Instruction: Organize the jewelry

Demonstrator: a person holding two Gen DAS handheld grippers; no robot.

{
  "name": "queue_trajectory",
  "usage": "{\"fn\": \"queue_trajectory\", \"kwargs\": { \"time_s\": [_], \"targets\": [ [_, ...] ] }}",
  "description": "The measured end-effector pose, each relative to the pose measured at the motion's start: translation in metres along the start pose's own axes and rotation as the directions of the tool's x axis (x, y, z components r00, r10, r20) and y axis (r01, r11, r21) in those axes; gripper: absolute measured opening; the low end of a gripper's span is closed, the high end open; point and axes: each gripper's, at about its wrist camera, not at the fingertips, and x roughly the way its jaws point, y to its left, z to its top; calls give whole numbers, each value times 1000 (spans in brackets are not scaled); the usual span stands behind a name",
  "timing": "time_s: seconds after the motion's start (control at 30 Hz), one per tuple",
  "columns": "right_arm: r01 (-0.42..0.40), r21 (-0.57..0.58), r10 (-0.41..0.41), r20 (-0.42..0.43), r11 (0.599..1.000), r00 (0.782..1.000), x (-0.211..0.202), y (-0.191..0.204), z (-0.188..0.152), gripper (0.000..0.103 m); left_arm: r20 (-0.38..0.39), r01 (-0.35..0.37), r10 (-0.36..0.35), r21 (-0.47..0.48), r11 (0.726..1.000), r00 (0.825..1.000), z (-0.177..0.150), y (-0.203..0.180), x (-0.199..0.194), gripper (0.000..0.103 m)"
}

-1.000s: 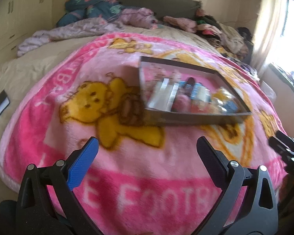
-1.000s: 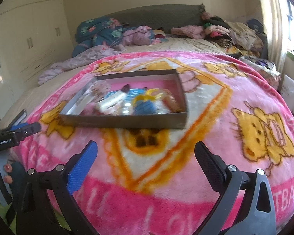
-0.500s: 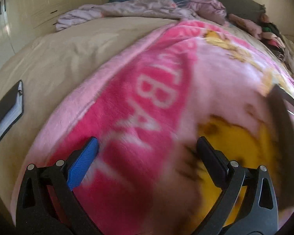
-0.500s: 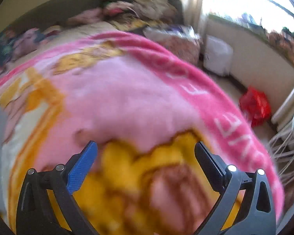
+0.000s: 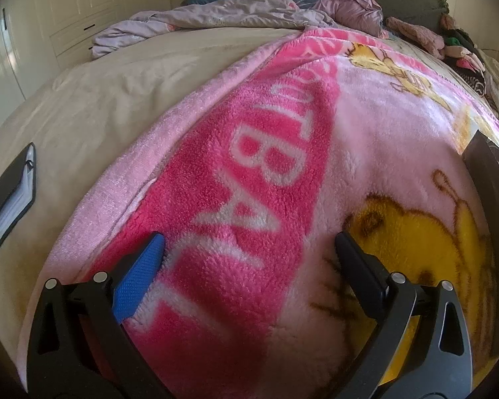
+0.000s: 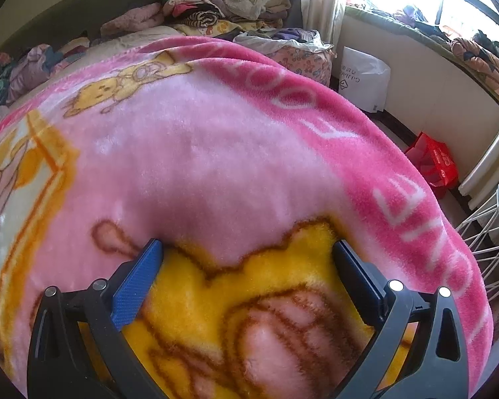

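My left gripper (image 5: 249, 242) is open and low over the pink fleece blanket (image 5: 266, 183), its fingers close to the pile with nothing between them. At the far right edge of the left wrist view only the dark wall of the jewelry box (image 5: 489, 179) shows; its contents are hidden. My right gripper (image 6: 248, 247) is open too, resting near a yellow bear print on the same blanket (image 6: 216, 153), empty. The box does not show in the right wrist view.
A black-edged tablet or folder (image 5: 10, 196) lies on the beige sheet at left. Bedding and clothes (image 5: 249, 3) pile at the head of the bed. Right of the bed are a white bag (image 6: 362, 79), a red bag (image 6: 432, 163) and a white wire rack (image 6: 485, 239).
Both grippers swung away from the box, the left one to the left and the right one to the right, and dropped close to the blanket. The box's contents left both views.
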Motion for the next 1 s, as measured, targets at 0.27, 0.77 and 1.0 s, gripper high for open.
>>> {"fn": "queue_trajectory", "kwargs": {
  "time_s": [0.27,0.77,1.0],
  "targets": [
    [-1,2,1,0,1000,1000,0,0,-1,98,0,-2,2,1,1000,1000,0,0,0,92],
    [-1,1,1,1,1000,1000,-1,0,-1,98,0,-2,2,2,1000,1000,0,0,1,92],
    [0,1,0,1,1000,1000,0,0,-1,98,0,-2,2,2,1000,1000,0,0,1,92]
  ]
}}
